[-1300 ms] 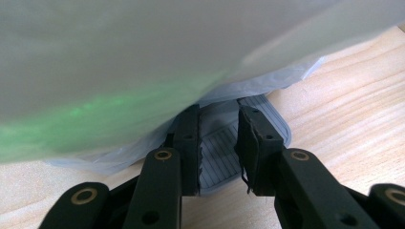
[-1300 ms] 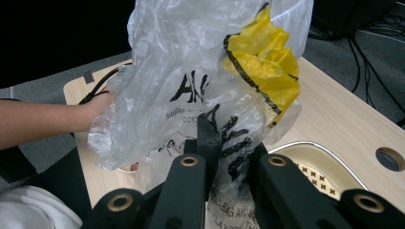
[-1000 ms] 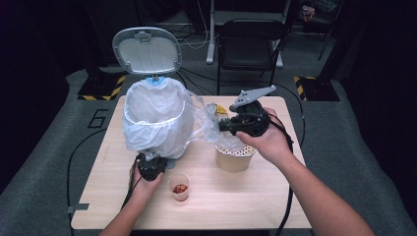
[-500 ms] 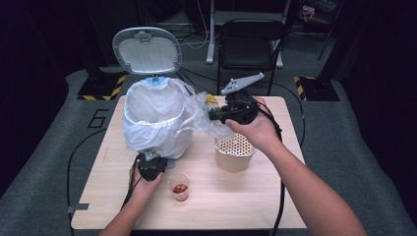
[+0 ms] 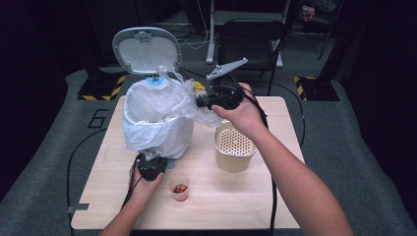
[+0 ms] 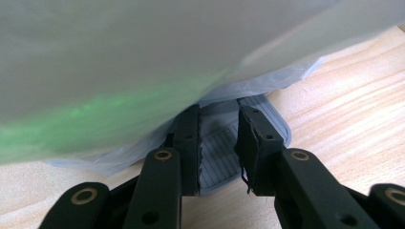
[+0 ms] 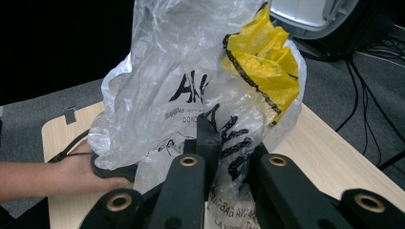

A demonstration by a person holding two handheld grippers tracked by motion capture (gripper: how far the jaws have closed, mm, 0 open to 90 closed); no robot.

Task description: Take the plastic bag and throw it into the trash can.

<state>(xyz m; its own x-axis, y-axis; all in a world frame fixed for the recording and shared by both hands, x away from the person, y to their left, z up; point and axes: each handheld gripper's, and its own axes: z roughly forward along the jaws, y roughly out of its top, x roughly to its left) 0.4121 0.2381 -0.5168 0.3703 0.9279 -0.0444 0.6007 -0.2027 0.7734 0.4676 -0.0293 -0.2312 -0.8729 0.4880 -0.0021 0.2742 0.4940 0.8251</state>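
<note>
- I have the clear plastic bag (image 7: 191, 105), yellow scrap inside, lifted beside the lined bin (image 5: 157, 123), not yet over its mouth.
- Lid open; dropping it in remains.
- My right gripper (image 5: 202, 102) is clamped on the bag.
- My left gripper (image 6: 218, 143) presses the pedal (image 6: 224, 152), jaws closed on it.

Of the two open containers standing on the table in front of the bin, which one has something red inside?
The small clear cup nearest the left gripper; the bigger beige container shows a perforated insert.
</note>
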